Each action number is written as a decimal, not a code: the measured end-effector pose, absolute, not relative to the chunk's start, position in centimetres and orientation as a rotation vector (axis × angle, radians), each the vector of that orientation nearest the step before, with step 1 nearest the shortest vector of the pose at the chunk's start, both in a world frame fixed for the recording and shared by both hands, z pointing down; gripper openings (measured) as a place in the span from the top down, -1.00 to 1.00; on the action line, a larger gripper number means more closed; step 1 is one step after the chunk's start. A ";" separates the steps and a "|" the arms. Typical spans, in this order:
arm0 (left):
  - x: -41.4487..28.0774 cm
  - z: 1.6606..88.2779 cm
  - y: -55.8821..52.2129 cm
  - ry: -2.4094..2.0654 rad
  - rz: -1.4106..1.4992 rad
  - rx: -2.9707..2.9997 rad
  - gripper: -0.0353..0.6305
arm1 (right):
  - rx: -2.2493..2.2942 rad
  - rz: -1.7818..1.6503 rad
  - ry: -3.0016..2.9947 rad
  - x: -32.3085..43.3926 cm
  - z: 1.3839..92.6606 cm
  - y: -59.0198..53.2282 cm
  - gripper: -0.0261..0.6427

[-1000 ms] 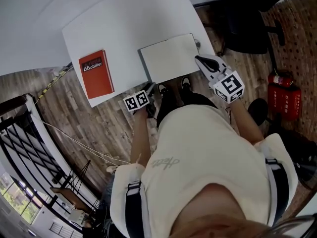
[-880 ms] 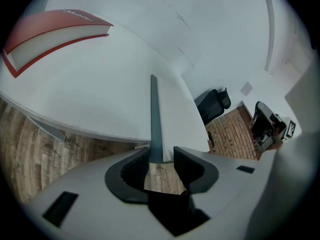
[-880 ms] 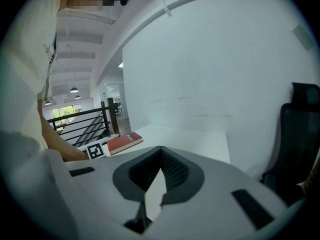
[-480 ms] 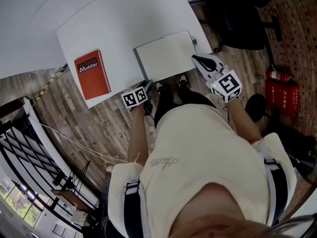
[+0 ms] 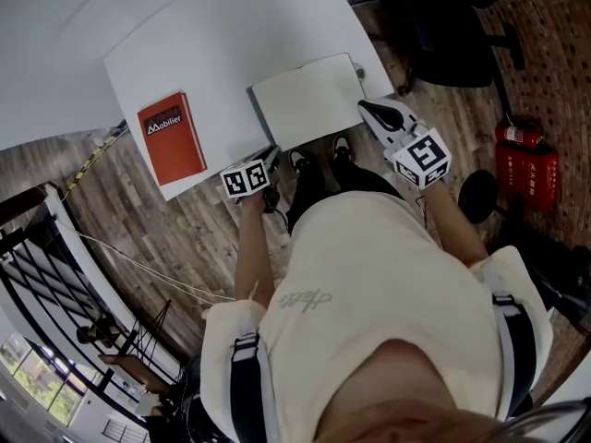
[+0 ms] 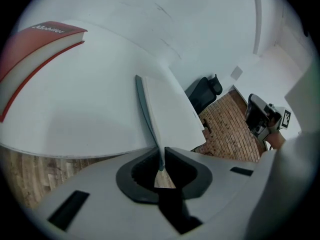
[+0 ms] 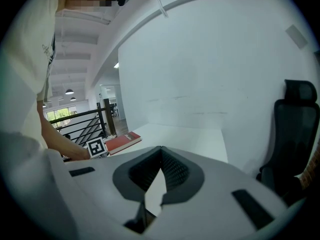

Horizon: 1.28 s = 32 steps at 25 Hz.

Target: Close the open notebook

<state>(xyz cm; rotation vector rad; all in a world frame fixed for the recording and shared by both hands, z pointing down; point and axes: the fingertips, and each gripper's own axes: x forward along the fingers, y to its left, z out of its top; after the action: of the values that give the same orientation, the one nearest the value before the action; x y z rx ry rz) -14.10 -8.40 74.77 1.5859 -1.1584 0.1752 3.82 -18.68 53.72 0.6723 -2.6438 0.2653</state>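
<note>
- The notebook [image 5: 309, 100] lies flat on the white table [image 5: 222, 44], against the table's near edge and toward its right corner. A blank pale page faces up, and a thin grey-blue cover edge runs down its left side.
- The left gripper [image 6: 161, 151] sits at the table's near edge. Its jaws have just been closing and now pinch that thin cover edge at its near end. A corner grip like this likely serves as a handle for swinging the cover over.
- The right gripper [image 7: 160, 150] hangs by the table's near right corner with its jaws clenched tip to tip and nothing between them. It seems to be parked there to leave the page free, or to steady the stack if needed.
- A closed red book [image 5: 172, 137] rests by the table's near left corner, out of the way.
- The table top is smooth, matt and round-cornered. The notebook's pages form a flat, soft-looking slab, and its cover looks thin enough to bend. The grippers' dark ribbed pads suit gripping such a thin sheet.
</note>
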 end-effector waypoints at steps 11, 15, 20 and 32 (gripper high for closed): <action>-12.8 67.6 -9.7 -1.188 0.136 1.759 0.76 | 0.670 0.242 -2.715 2.2 51.9 -18.5 0.90; -11.3 64.9 -10.5 -1.194 0.153 1.832 0.76 | 0.685 0.226 -2.749 2.5 51.3 -18.5 0.90; -9.4 63.1 -11.5 -1.193 0.186 1.891 0.76 | 0.720 0.238 -2.758 4.0 50.7 -18.3 0.90; -5.5 60.8 -13.3 -1.188 0.236 1.956 0.75 | 0.773 0.259 -2.739 8.8 51.7 -18.0 0.90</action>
<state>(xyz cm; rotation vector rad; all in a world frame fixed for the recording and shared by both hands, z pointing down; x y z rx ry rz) -5.45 -13.35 60.76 1.9560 -1.1876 0.2355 8.80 -18.03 51.67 0.7725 -2.7392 0.2589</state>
